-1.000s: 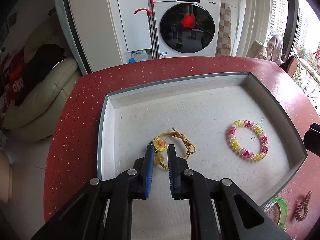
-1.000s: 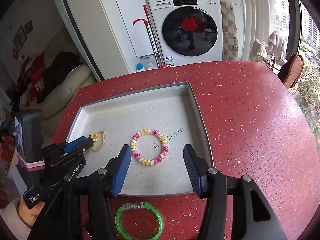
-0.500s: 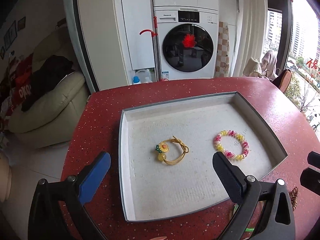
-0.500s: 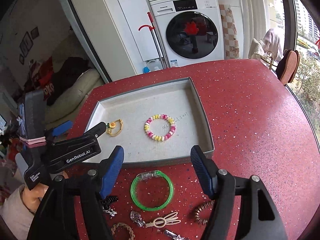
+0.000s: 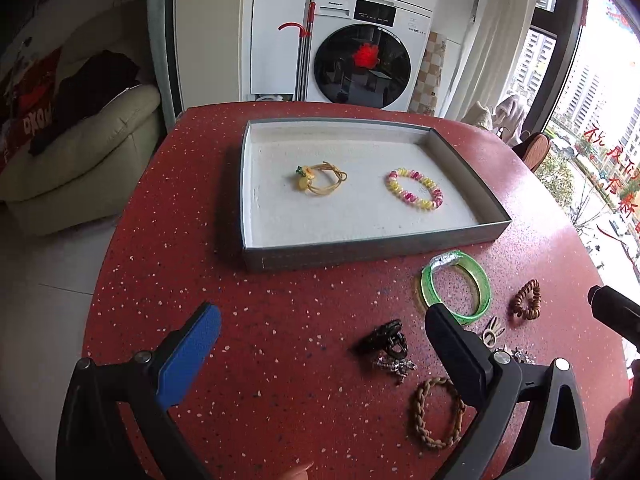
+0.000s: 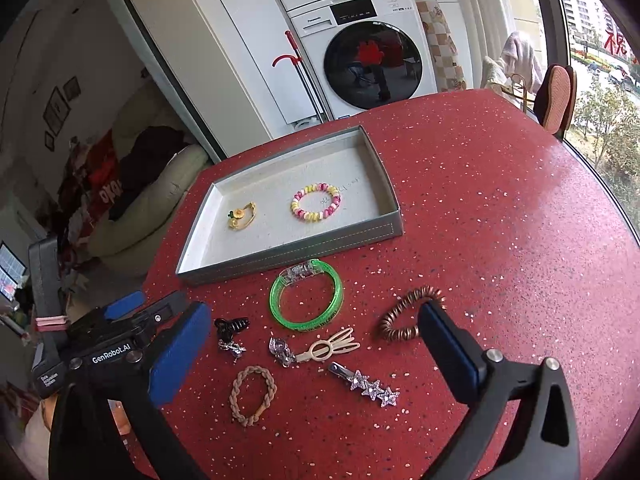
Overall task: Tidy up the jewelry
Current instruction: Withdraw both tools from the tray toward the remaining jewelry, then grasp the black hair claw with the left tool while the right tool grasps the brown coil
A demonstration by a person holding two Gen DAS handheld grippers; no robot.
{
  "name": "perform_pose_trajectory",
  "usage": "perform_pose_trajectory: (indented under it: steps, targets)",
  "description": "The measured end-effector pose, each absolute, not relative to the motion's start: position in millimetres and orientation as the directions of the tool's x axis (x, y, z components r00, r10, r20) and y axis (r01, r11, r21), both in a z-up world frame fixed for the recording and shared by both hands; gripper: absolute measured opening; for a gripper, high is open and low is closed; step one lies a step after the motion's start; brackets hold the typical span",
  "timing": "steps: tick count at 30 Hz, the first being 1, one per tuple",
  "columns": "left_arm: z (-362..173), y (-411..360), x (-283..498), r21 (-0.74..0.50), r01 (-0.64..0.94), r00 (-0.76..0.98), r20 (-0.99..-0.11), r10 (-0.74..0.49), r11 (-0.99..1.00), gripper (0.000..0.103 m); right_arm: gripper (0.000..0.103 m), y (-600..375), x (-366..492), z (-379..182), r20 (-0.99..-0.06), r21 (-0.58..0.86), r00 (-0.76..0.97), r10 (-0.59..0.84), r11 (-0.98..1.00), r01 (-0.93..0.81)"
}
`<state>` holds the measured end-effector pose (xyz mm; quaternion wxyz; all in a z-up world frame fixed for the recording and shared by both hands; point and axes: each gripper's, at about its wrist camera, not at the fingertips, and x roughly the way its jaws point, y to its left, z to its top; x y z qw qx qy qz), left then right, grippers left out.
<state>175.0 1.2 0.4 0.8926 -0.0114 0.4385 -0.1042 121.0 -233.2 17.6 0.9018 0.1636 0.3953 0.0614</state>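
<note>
Both the left gripper (image 5: 324, 336) and right gripper (image 6: 314, 338) hang wide and empty between picks; the next move likely means closing on the green bangle (image 6: 306, 299) and carrying it toward 12 o'clock into the tray (image 6: 288, 258).

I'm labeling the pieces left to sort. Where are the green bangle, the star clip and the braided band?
green bangle (image 6: 338, 292): right wrist view, on its right rim.
star clip (image 6: 370, 387): right wrist view, on the middle star.
braided band (image 6: 236, 384): right wrist view, on its left braid.

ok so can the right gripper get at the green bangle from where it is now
Probably yes. The right gripper has its jaws wide open, and the green bangle lies flat on the red table just ahead of them, beside the tray, with nothing over it.
</note>
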Motion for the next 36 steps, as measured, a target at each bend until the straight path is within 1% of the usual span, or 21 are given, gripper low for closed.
perform_pose_trajectory:
  steps: [4,6,13,21,25,29,34,36]
  targets:
    - [-7.1,-1.2,157.2,-0.051,0.152,0.604,-0.786,-0.133,0.987,0.103,0.103,-236.0,110.3,13.4,-0.701,0.333,0.678,0.223,0.942,0.035]
    - [-8.7,-0.5,150.4,-0.042,0.134,0.615,-0.780,-0.116,0.990,0.103,0.103,-239.3,104.3,10.7,-0.703,0.334,0.676,0.221,0.942,0.040]
    - [-21.6,2.3,139.8,-0.083,0.149,0.567,-0.809,-0.154,0.985,0.103,0.103,-259.1,91.1,-6.6,-0.749,0.347,0.628,0.209,0.932,0.103]
    - [-30.5,-4.7,144.1,-0.033,0.138,0.565,-0.818,-0.106,0.990,0.103,0.103,-274.3,85.2,-34.6,-0.820,0.281,0.554,0.143,0.945,0.171]
    - [-30.4,-8.4,154.7,-0.004,0.153,0.570,-0.816,-0.092,0.988,0.103,0.103,-282.3,89.4,-36.7,-0.827,0.259,0.551,0.113,0.946,0.195]
    - [-28.6,-16.0,162.3,0.004,0.189,0.574,-0.812,-0.107,0.982,0.103,0.103,-286.5,100.7,-35.5,-0.832,0.225,0.549,0.077,0.952,0.208]
    - [-29.5,-25.3,169.1,0.030,0.224,0.577,-0.810,-0.108,0.974,0.103,0.103,-289.5,116.5,-36.9,-0.834,0.243,0.544,0.092,0.947,0.212]
    - [-30.8,-27.5,171.9,0.038,0.235,0.570,-0.815,-0.106,0.971,0.103,0.103,-291.7,123.7,-36.6,-0.834,0.231,0.546,0.072,0.946,0.228]
